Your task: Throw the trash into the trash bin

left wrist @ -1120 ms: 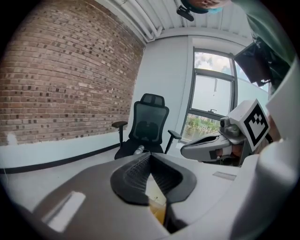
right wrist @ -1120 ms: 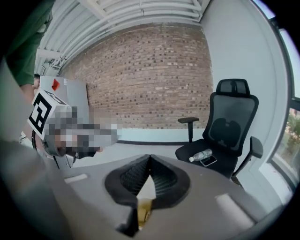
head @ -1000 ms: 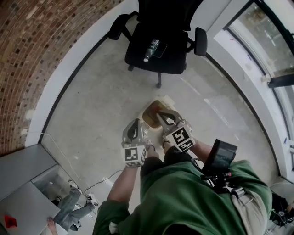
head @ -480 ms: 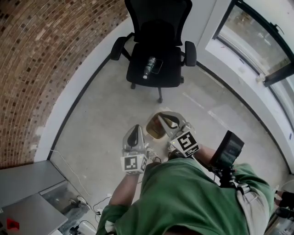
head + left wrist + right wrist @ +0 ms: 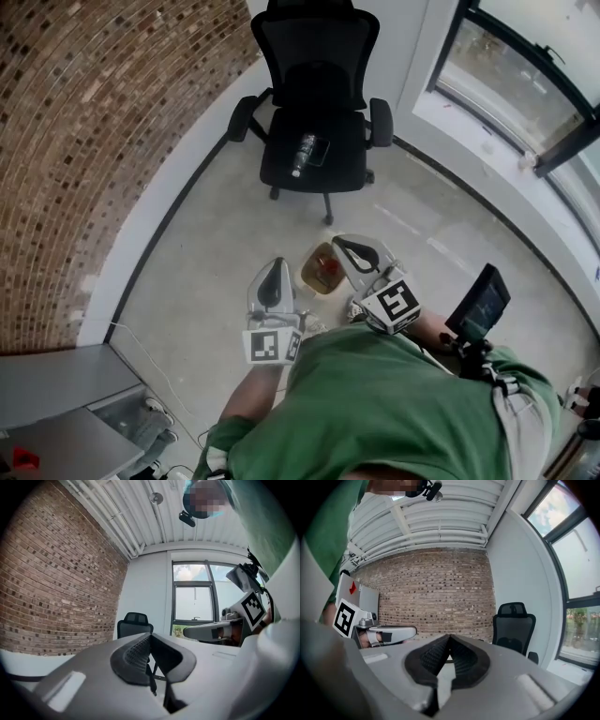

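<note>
– Two grippers: is either one holding anything?
– No. The left gripper (image 5: 274, 277) has its jaws pressed together with nothing between them, as its own view shows. The right gripper (image 5: 349, 247) is clenched the same way, pads meeting at the tips and empty.
– Where is the trash?
– A bottle (image 5: 302, 155) lies on the seat of the black office chair (image 5: 319, 47) in the upper middle of the head view. A dark flat thing (image 5: 322, 148) lies just beside it; I cannot tell what it is.
– And the trash bin?
– The trash bin (image 5: 307, 273) stands on the grey floor (image 5: 216, 225) at mid-frame, below the chair and between the two grippers. It has a brownish inside with something red in it. The right gripper's tip overlaps the bin's right rim in the picture; whether they touch I cannot tell.
– What surrounds them?
– A brick wall (image 5: 84, 141) fills the upper left and a window (image 5: 525, 66) the upper right. The person's green shirt (image 5: 375, 412) covers the bottom.
</note>
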### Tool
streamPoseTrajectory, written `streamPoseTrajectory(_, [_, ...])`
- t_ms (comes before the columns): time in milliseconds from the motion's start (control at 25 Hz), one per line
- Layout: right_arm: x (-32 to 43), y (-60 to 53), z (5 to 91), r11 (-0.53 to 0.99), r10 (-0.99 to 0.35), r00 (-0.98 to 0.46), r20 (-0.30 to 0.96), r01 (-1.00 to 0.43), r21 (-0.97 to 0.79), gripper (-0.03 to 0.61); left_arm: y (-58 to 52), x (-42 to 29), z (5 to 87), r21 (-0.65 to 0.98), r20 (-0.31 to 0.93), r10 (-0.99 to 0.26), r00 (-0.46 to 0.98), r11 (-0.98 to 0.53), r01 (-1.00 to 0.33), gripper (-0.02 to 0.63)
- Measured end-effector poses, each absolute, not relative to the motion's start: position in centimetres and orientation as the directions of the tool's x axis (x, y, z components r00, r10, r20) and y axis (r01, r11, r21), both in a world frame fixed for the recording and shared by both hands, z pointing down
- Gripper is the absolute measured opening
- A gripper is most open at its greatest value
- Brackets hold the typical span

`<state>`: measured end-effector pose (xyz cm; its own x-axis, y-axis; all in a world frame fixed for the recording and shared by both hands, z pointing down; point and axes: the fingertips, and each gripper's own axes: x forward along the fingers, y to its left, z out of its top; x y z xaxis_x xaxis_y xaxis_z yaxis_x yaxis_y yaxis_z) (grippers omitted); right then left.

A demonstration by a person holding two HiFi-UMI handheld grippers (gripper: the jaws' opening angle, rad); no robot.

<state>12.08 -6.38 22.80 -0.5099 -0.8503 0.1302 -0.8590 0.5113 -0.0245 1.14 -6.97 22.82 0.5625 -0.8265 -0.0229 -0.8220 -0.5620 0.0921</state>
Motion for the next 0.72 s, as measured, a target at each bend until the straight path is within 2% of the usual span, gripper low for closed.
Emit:
streamPoseTrajectory(320, [12.1,-5.3,20.8,0.500,-0.861,-0.501,0.087,-0.865,-0.030,0.003,-6.3,2.1,20.7,0.088,-0.060,-0.802,0.595,-0.598,-0.797,0.008])
streamPoseTrajectory(720, [12.8,-4.0,20.0,0.498,-0.865,-0.498,0.051,-0.867,-0.026,0.003,-5.3,3.0,21.0,0.089,-0.047,-0.797,0.603,-0.604,-0.792,0.008])
